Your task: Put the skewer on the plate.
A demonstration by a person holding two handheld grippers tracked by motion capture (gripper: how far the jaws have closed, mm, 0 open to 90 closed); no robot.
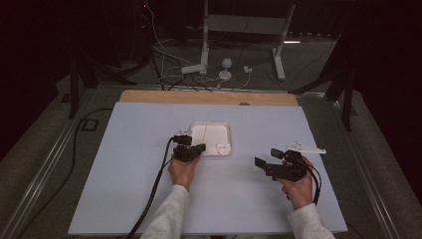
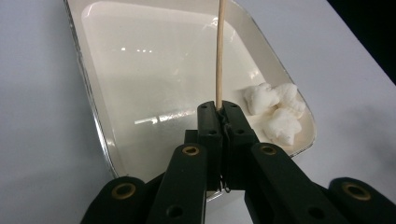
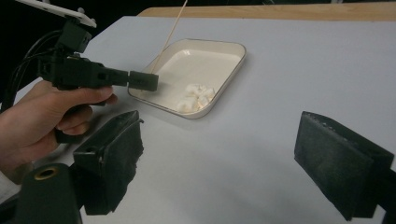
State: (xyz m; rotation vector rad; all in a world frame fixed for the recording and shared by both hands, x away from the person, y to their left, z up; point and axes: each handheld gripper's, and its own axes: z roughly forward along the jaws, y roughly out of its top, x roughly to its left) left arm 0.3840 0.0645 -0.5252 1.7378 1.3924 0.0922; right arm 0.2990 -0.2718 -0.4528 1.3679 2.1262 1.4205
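Note:
A white tray (image 1: pixel 199 130) lies mid-table with a few white marshmallows (image 1: pixel 222 147) in its near right corner. My left gripper (image 1: pixel 191 149) hovers at the tray's near edge, shut on a thin wooden skewer (image 2: pixel 219 56) that points out over the tray (image 2: pixel 88 93). The marshmallows (image 2: pixel 275 112) lie just right of the left gripper's tips (image 2: pixel 223 108), apart from the skewer. My right gripper (image 1: pixel 268 162) is right of the tray, open, with nothing between its pads (image 3: pixel 341 163). In the right gripper view the left gripper (image 3: pixel 142 80), skewer (image 3: pixel 170 32), tray (image 3: pixel 240 63) and marshmallows (image 3: pixel 196 98) lie ahead.
The work surface is a pale board (image 1: pixel 124 174) with a wooden strip (image 1: pixel 209 97) along its far edge. Beyond it stand white stand legs (image 1: pixel 204 50) and loose cables (image 1: pixel 164 64) on the floor. A black cable (image 1: pixel 154 194) trails from the left gripper.

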